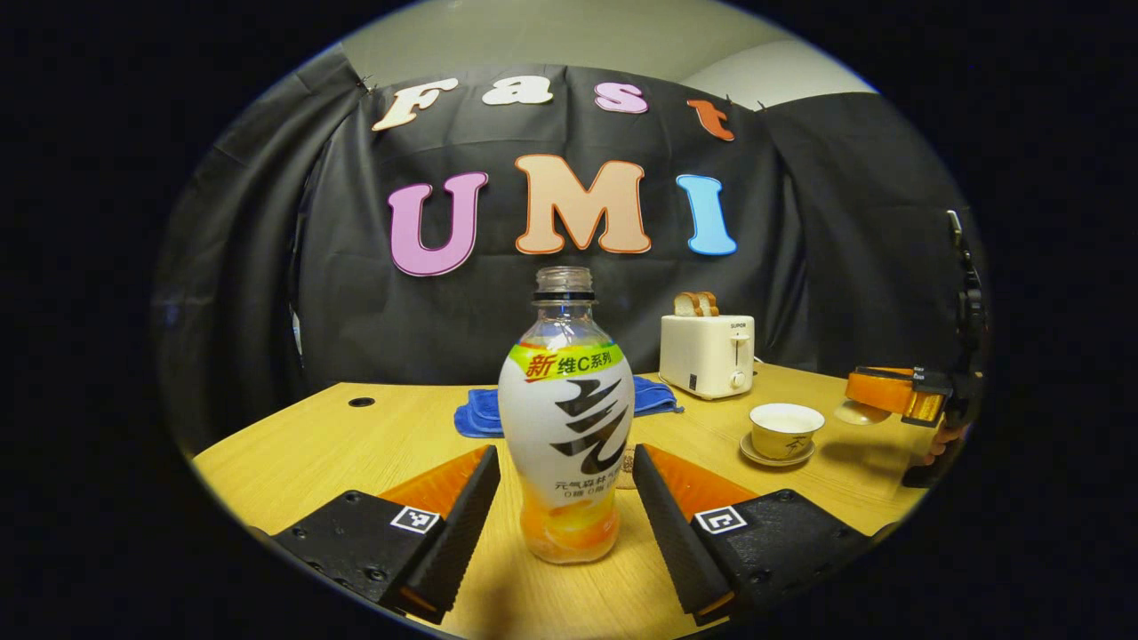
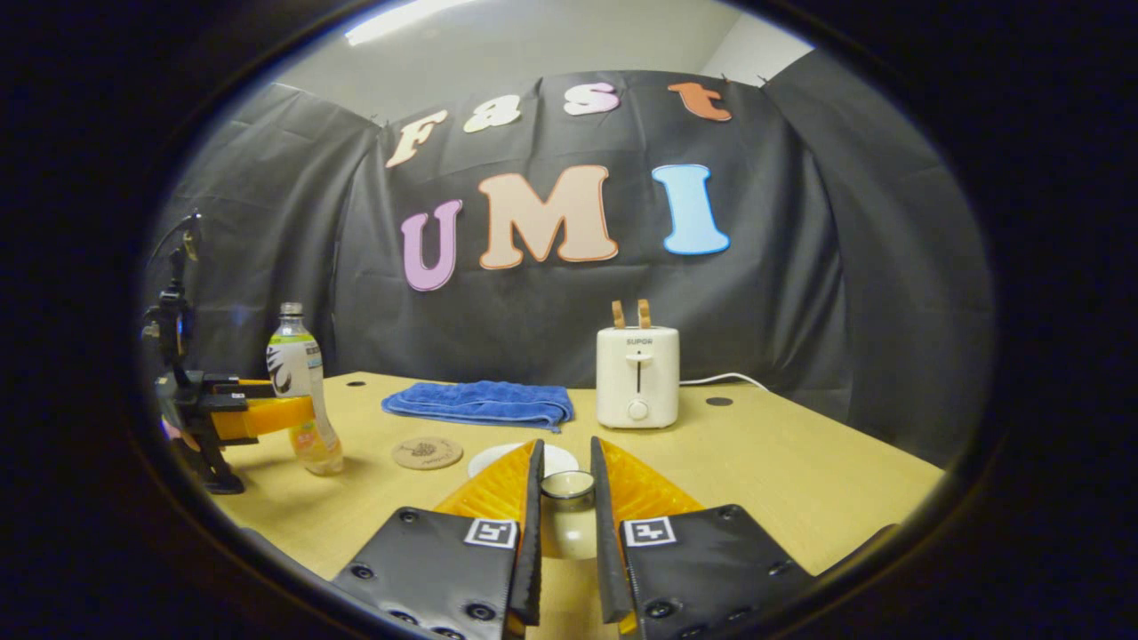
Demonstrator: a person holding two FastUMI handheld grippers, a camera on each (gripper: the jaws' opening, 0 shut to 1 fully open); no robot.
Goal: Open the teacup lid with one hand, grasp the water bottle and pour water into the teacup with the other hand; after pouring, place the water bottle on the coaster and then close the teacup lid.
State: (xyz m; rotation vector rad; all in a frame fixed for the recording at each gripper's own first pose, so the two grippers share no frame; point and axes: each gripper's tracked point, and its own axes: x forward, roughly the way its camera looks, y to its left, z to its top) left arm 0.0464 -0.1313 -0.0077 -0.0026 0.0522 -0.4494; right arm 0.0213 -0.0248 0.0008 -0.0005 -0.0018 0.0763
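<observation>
Left gripper view: my left gripper (image 1: 566, 498) stands wide open, its fingers flanking but clear of the uncapped clear plastic water bottle with white label (image 1: 565, 427), upright on the light wooden table (image 1: 293, 453). Right of the bottle sits the lidless cream ceramic teacup (image 1: 785, 430). Right gripper view: my right gripper (image 2: 566, 498) is clamped on the teacup's white lid (image 2: 567, 498); the round cork coaster (image 2: 427, 452) lies beside the bottle.
</observation>
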